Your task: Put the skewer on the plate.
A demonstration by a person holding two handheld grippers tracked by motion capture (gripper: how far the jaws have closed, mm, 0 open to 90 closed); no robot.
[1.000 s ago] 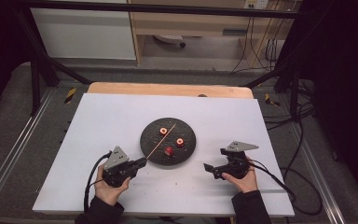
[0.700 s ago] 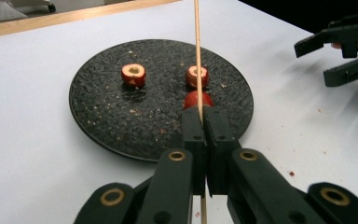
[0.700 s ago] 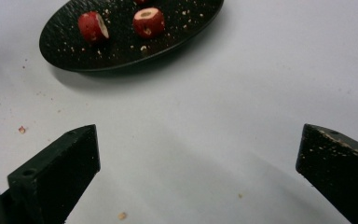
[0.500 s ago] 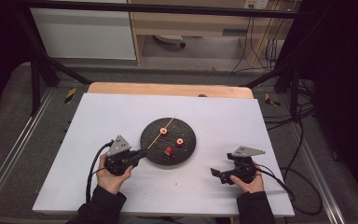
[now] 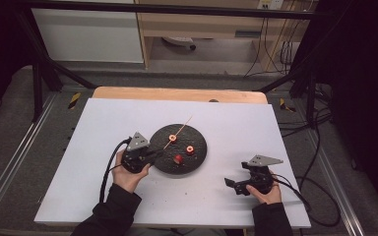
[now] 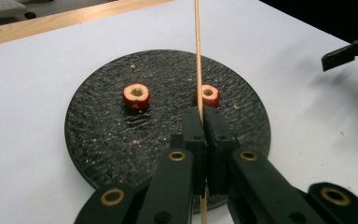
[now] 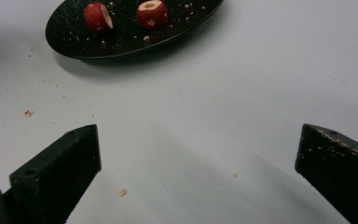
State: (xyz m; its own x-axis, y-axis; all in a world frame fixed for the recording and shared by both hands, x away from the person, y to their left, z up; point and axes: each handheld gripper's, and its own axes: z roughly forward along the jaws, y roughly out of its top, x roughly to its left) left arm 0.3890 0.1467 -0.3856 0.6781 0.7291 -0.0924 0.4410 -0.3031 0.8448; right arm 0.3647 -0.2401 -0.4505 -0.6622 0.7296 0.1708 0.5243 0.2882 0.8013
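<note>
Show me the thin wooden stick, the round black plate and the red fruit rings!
Thin wooden stick (image 6: 197,56), left gripper view, on its bare shaft above the tongs.
Round black textured plate (image 6: 98,140), left gripper view, on its bare surface.
Red fruit ring with hollow middle (image 6: 136,96), left gripper view, on its cut top.

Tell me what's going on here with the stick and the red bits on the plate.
A person works at a white table with a gripper in each hand. The left gripper is shut on a thin wooden skewer, holding it over a black plate. Three red fruit pieces lie on the plate: one sits right at the skewer in the high view, though whether it is threaded is unclear; the other two lie loose. The right gripper waits open and empty on the table, right of the plate.
</note>
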